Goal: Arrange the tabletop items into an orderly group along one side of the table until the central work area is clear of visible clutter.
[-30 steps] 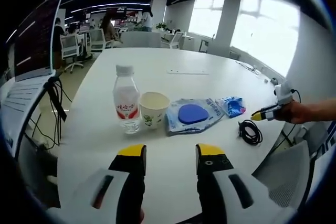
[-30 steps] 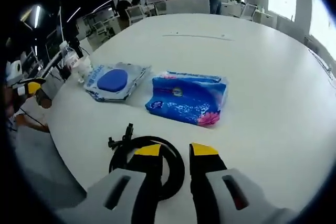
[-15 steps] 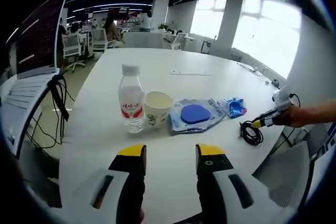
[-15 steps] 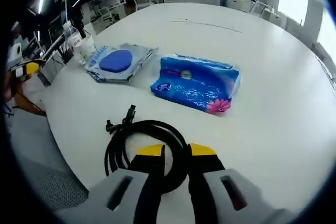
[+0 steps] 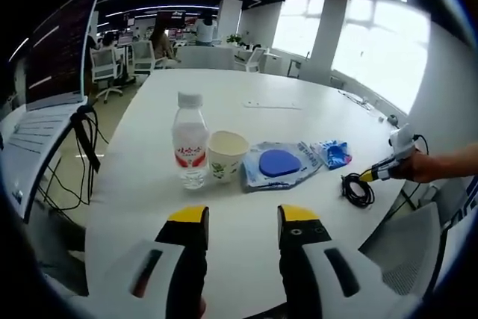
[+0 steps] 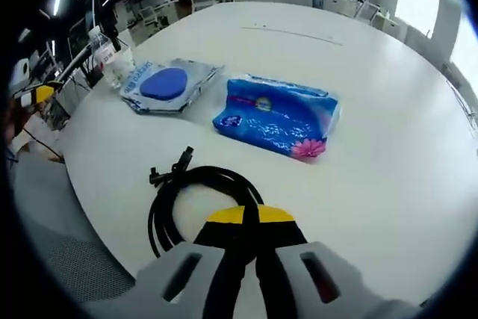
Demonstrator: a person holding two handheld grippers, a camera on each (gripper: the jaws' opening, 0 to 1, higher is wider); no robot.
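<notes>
right hand-held gripper [image 6: 245,218]: jaws drawn together on the near arc of the coiled black cable [image 6: 183,196], the strand pinched between the yellow tips
left hand-held gripper [image 5: 243,222]: jaws apart with nothing between them, hovering over bare white surface [image 5: 246,110] short of the row of items
coiled black cable: lies flat on the surface right at the right hand-held gripper's tips, its plug ends sticking out to the far left of the loop; in the left gripper view it sits far off to the right [image 5: 357,189]
how the cable should handle: light and limp by the look of it; held by one strand the loops will likely sag and may uncoil, so a grip across several strands would carry it better, and dragging could snag the plugs
blue tissue pack [image 6: 275,116]: just beyond the cable, ahead and slightly right of the right hand-held gripper; soft, easy to squeeze at a short end
flat packet with blue disc [image 6: 165,86]: ahead and to the left, apart from the tissue pack; thin, probably slippery film
water bottle [image 5: 189,142]: upright, ahead of the left hand-held gripper and a little left, paper cup [image 5: 226,156] just beside it; the cup is light and crushable
step in hand, as a judgement: cable being taken up to join the row
</notes>
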